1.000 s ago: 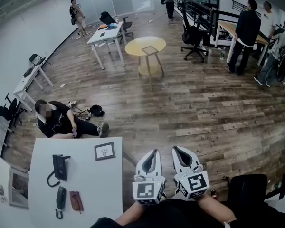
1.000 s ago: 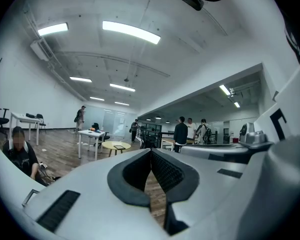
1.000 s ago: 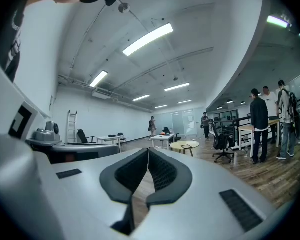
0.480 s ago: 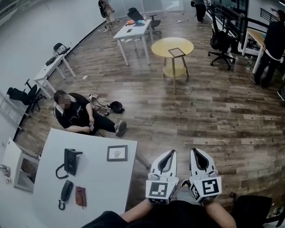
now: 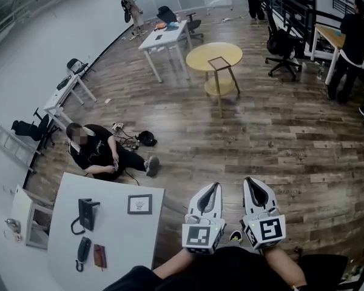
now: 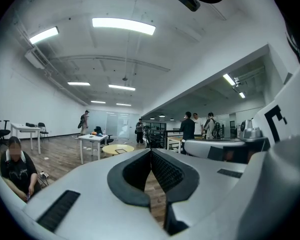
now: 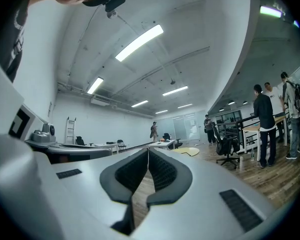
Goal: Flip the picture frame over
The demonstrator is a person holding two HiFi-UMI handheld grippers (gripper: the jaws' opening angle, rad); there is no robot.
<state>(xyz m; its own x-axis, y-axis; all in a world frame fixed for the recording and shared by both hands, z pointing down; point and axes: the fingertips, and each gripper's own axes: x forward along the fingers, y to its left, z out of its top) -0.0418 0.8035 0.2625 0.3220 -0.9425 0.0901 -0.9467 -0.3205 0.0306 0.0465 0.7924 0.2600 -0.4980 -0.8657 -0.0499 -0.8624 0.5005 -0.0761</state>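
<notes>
A small dark picture frame (image 5: 139, 204) lies flat, picture side up, on the white table (image 5: 118, 241) at the lower left of the head view. My left gripper (image 5: 216, 187) and right gripper (image 5: 250, 180) are held side by side over the wooden floor, to the right of the table and well away from the frame. Both point level into the room. In the left gripper view the left gripper (image 6: 151, 150) is shut on nothing. Likewise, in the right gripper view the right gripper (image 7: 148, 149) is shut and empty.
On the white table also lie a desk phone (image 5: 85, 214), a handset (image 5: 84, 249) and a reddish wallet (image 5: 99, 255). A person (image 5: 94, 152) sits on the floor just beyond it. Farther off stand a round yellow table (image 5: 213, 56) bearing another frame (image 5: 219, 63), desks, chairs and standing people.
Both grippers have travelled level together, still shut and side by side. The room has shifted rightward in the head view, and the seated person and white table now sit nearer the centre.
</notes>
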